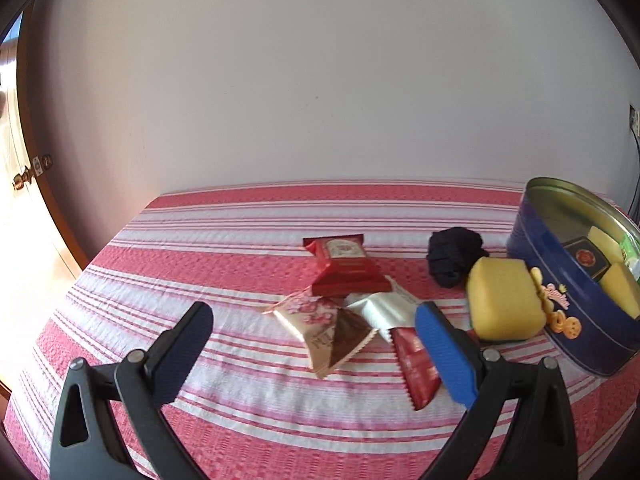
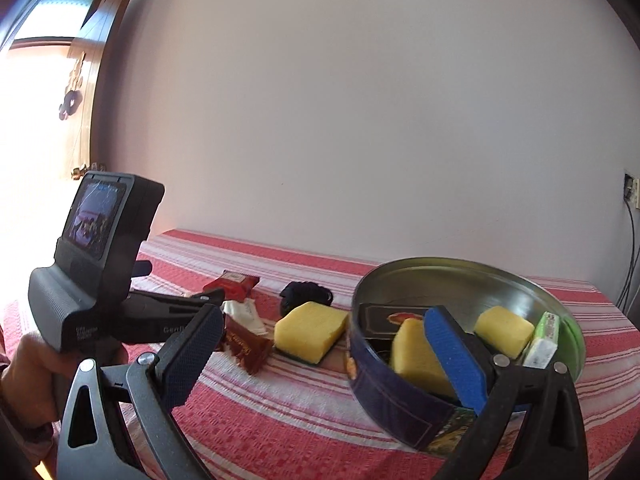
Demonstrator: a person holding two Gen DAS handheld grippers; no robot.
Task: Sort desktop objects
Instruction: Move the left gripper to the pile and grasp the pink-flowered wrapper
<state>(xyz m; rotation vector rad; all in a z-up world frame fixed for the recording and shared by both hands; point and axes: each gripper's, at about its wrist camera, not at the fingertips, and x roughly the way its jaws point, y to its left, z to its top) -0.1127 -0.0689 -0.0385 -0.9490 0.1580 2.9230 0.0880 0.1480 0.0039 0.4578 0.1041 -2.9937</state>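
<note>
My left gripper (image 1: 316, 344) hangs open just above a heap of snack packets: a red one (image 1: 344, 266), a pink and brown one (image 1: 324, 324), a white one (image 1: 384, 308) and a dark red one (image 1: 416, 368). To their right lie a black scrunchie (image 1: 454, 256) and a yellow sponge (image 1: 504, 300), the sponge touching the round blue tin (image 1: 532, 232). My right gripper (image 2: 324, 348) is open and empty at the tin's (image 2: 384, 396) near left rim. Inside the tin are two yellow sponges (image 2: 504, 328), a dark box (image 2: 384, 316) and a green and white packet (image 2: 546, 336).
A red and white striped cloth (image 1: 240, 400) covers the table, which stands against a plain wall. In the right wrist view, a hand (image 2: 32, 364) holds the left tool's housing (image 2: 100, 264) at the left. A door (image 1: 36, 208) stands beyond the table's left edge.
</note>
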